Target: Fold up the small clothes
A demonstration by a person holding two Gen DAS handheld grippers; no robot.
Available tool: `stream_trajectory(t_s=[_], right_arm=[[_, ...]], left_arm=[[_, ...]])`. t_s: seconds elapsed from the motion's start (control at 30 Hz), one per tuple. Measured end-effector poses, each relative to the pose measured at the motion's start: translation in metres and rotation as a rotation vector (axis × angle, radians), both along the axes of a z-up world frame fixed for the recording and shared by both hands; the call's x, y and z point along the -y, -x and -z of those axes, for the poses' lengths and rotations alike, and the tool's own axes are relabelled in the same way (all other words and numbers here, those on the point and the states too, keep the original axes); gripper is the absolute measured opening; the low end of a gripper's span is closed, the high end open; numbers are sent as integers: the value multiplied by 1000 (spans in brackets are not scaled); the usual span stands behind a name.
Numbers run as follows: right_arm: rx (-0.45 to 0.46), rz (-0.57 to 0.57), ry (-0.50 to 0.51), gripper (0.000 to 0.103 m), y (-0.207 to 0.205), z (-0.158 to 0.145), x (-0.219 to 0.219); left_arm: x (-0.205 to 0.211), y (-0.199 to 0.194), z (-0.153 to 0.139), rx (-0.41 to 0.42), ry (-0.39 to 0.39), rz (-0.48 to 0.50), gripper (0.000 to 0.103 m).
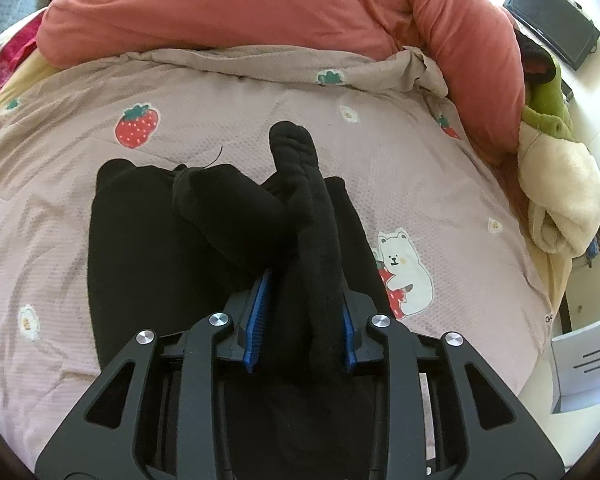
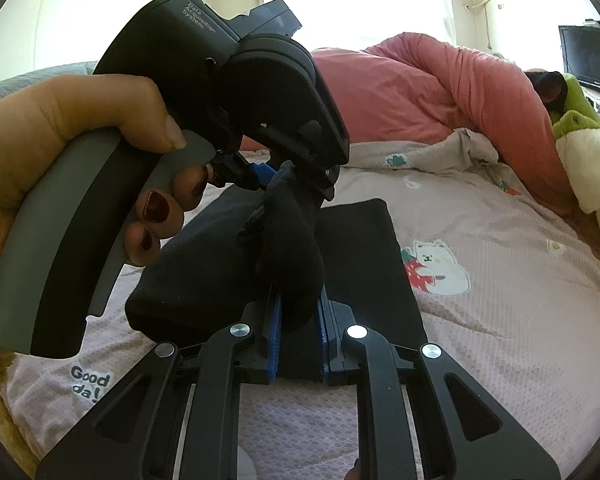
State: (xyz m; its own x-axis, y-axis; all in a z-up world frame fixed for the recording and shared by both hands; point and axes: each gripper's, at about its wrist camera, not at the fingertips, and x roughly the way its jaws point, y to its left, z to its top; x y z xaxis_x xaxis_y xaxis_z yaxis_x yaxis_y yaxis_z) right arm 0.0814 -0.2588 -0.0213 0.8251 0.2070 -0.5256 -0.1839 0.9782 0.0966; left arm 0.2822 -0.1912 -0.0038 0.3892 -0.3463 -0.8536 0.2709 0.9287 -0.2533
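Folding a black sock over the bed: my right hand-held gripper clenches it; my left hand-held gripper hardly grips; next, lay it flat.

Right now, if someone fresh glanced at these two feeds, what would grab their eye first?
Probably the black sock, stretched between both grippers above a flat folded black garment in the middle of the bed. Next, the strawberry-and-bear bedspread beneath it and the big salmon-pink duvet heaped behind. In the right wrist view, the person's left hand gripping the left gripper fills the near left.
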Motion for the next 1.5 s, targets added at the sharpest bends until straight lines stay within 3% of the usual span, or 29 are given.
stream_trajectory(t_s=[0.37,0.5,0.57,0.7,0.8,0.93,1.03,1.23,1.37,1.5], right_arm=[[-31,13,-2,14,-8,7,3],[-50,19,-9,14,-11,9,5],[-60,21,-22,14,-13,11,7],[-93,27,-58,14,-17,19,14],[-120,29,-99,14,-19,23,20],[-171,35,-171,17,-21,29,28],[-220,38,-244,38,-25,27,40],[-279,6,-425,60,-45,16,64],[-373,-27,-531,61,-80,20,76],[-447,-41,-575,62,-110,32,79]], left_arm=[[6,-5,9,-22,9,12,29],[8,-7,13,-40,43,23,41],[8,-7,12,-52,90,39,52],[-5,-10,6,-102,255,29,53],[-22,-7,-4,-87,318,-2,53],[-53,1,-11,-20,256,-64,53],[-76,13,-6,25,156,-113,53],[-104,34,22,30,81,-135,53],[-105,42,27,54,77,-120,53],[-103,47,26,72,56,-107,53]])
